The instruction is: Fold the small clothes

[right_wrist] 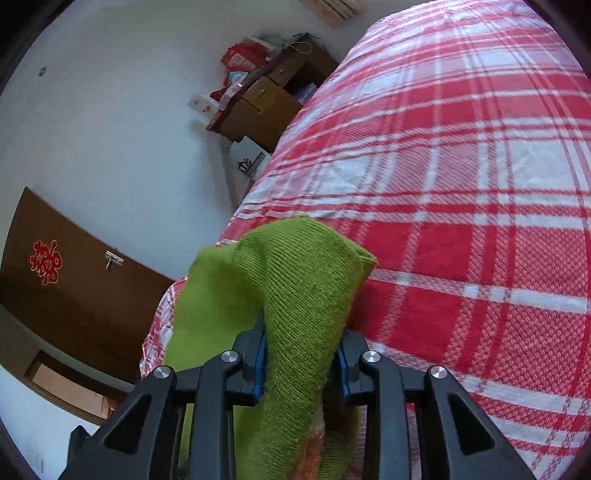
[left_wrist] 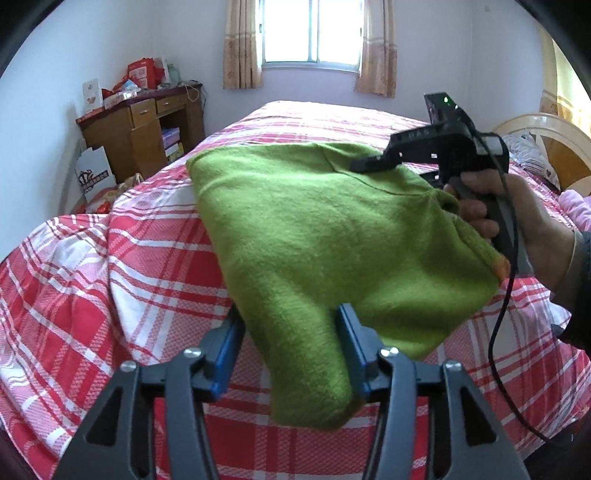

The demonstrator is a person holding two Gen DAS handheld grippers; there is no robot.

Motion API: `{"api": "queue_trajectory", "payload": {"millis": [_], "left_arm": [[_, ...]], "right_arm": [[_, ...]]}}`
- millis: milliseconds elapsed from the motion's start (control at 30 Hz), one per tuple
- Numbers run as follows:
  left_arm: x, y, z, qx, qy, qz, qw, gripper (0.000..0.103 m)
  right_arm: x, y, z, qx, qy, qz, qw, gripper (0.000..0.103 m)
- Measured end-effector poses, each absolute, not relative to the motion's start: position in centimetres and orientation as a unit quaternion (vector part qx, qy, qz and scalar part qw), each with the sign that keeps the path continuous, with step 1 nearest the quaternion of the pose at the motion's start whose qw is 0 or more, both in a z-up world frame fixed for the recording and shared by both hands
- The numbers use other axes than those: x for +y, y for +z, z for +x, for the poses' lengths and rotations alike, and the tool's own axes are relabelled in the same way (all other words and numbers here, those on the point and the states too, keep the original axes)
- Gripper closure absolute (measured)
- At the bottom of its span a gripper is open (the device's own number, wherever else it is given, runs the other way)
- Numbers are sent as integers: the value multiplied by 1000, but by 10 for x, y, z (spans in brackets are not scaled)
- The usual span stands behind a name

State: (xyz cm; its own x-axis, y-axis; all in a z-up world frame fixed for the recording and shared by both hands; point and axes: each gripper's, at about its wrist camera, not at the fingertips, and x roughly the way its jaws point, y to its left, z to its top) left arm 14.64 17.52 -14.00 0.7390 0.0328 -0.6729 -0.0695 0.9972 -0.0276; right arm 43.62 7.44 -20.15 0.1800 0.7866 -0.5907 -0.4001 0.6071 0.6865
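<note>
A green knit garment (left_wrist: pixel 325 236) lies partly lifted over the red and white plaid bed (left_wrist: pixel 110 295). My left gripper (left_wrist: pixel 291 332) is shut on its near corner, a thick fold of cloth between the blue pads. My right gripper (right_wrist: pixel 301 354) is shut on another bunched edge of the green garment (right_wrist: pixel 295 295), which drapes over the fingers. The right gripper (left_wrist: pixel 373 164) also shows in the left wrist view, held by a hand at the garment's far right edge. An orange trim (right_wrist: pixel 314 454) shows low on the cloth.
A wooden desk (left_wrist: pixel 144 136) with clutter stands by the wall left of the bed. A window with curtains (left_wrist: pixel 310 33) is behind. A headboard and pillows (left_wrist: pixel 535 147) are at the right. A brown door (right_wrist: pixel 74 288) shows in the right wrist view. A black cable (left_wrist: pixel 498 332) hangs from the right gripper.
</note>
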Motion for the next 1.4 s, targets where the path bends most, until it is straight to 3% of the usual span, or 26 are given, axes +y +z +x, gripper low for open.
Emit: {"api": "queue_trajectory", "payload": {"millis": [67,200,367,467,600,667,800,1000,1200,1267,1400], "left_arm": [[176,-135,144,355,29,-24,934,49],[182,-121,140,331,53,-13,942,35],[197,-118,149,331,78,-17,940,33],[205,-119,158,339,85,-22,937,23],[206,-121,163,342,86,-21,935,21],[204,-119,162,340,88,-18,936,21],[205,-115,163,333,91,-14,939,18],[211,-118,176,333,108,-15,937,13],[215,-130,184,347,115,-20,931,6],[216,-136,186,355,114,-23,928,3],[214,-144,187,350,125,-17,928,0]], "right_arm": [[74,-204,437,502,398,194,743,73],[72,-206,437,504,395,190,744,72],[69,-205,433,501,384,177,755,71],[68,-202,429,495,379,166,764,70],[71,-203,428,497,368,147,772,65],[66,-200,428,499,360,154,773,57],[48,-166,401,446,329,137,821,57],[62,-120,322,362,429,80,824,57],[84,-146,293,396,451,3,800,57],[76,-170,305,442,423,10,791,59],[65,-177,304,433,437,39,787,59]]}}
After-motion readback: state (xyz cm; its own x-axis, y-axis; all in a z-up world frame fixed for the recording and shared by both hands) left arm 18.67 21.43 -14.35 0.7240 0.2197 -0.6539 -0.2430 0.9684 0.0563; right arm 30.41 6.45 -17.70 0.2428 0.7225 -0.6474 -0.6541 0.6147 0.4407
